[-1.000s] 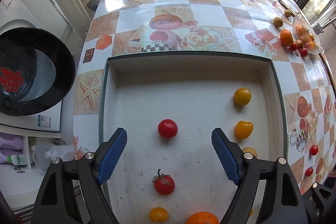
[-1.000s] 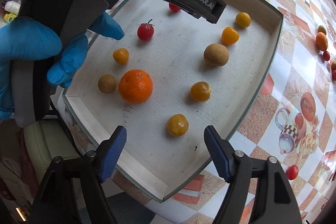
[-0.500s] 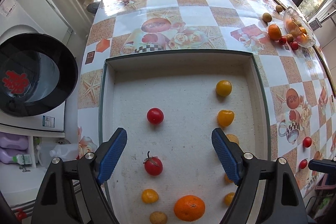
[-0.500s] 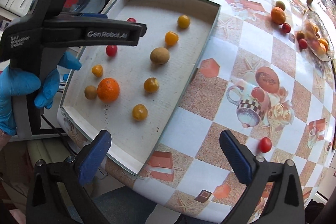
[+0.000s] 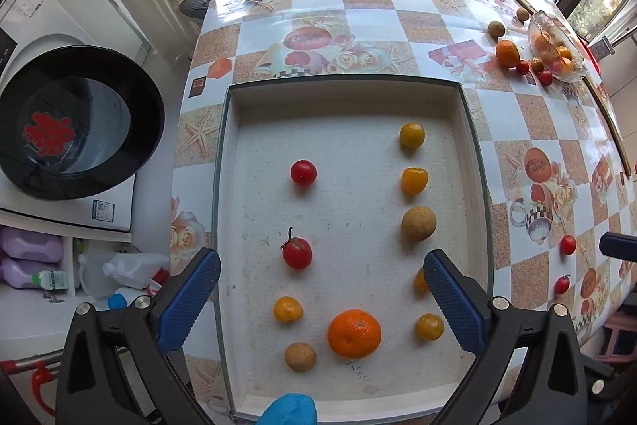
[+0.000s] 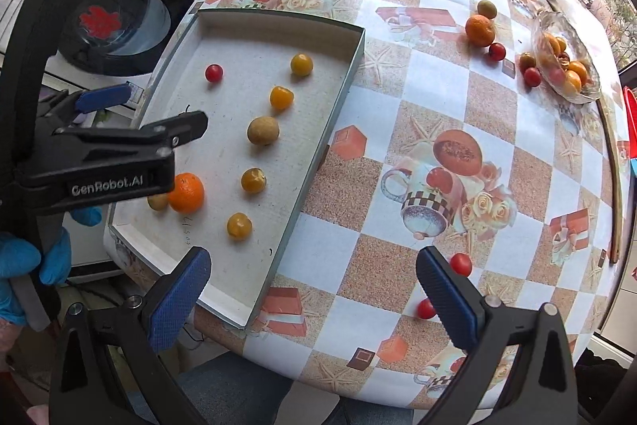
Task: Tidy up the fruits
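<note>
The left gripper [image 5: 321, 299] hangs over the near half of a shallow white tray [image 5: 346, 86], pointing steeply down. Its jaws are opening wide, and nothing is gripped between them.

Directly below and ahead of it lie the sorted fruits. Ahead and to its left sit two red cherry tomatoes [image 5: 303, 172], one beyond the other. Close under the gripper are a yellow tomato [image 5: 287, 308], a large orange [image 5: 354, 333] and a small brown fruit [image 5: 300, 356]. Along its right side runs a column of yellow tomatoes [image 5: 412, 135] with a second brown fruit [image 5: 418, 223] among them (one yellow tomato is half hidden behind the right-hand pad).

The right gripper [image 6: 314, 291] hangs beside the tray over the checked surface [image 6: 434, 66], jaws spread fully and empty. Two loose red tomatoes [image 6: 461, 263] lie just by its right-hand pad, one partly hidden behind it. Far ahead and to its right, more fruit waits: an orange [image 6: 480, 30], small red and brownish pieces, and a glass dish [image 6: 573, 94] holding several others.

The work looks roughly half done. About a dozen fruits sit in the tray in loose rows. The two near tomatoes and the far cluster remain outside it. The near tomatoes seem the likely next pick for the right gripper.
</note>
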